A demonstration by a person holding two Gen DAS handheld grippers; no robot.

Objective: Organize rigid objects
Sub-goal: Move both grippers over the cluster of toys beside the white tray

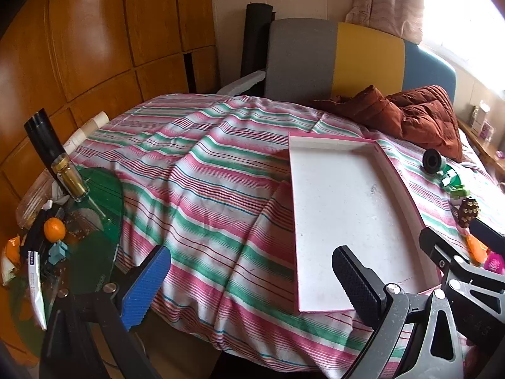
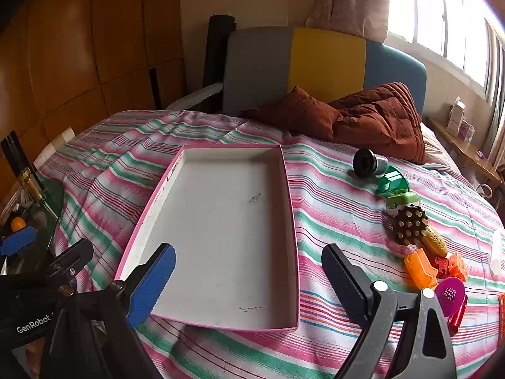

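Both the left gripper (image 1: pixel 252 281) and right gripper (image 2: pixel 249 279) hang wide open, holding nothing, over the empty tray (image 2: pixel 221 221) on the bed (image 2: pixel 331 195), probably because the toys (image 2: pixel 419 237) lined up beside it go in there.

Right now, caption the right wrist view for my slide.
Open right gripper above an empty pink-rimmed tray on a striped bedspread, small toys lined up to its right.

Sunlit window (image 2: pixel 442 15), seemingly wooden wardrobe (image 1: pixel 94 31)

A tray (image 2: pixel 221 237) lies on the bed (image 2: pixel 331 189), toys (image 2: pixel 410 230) to its right.
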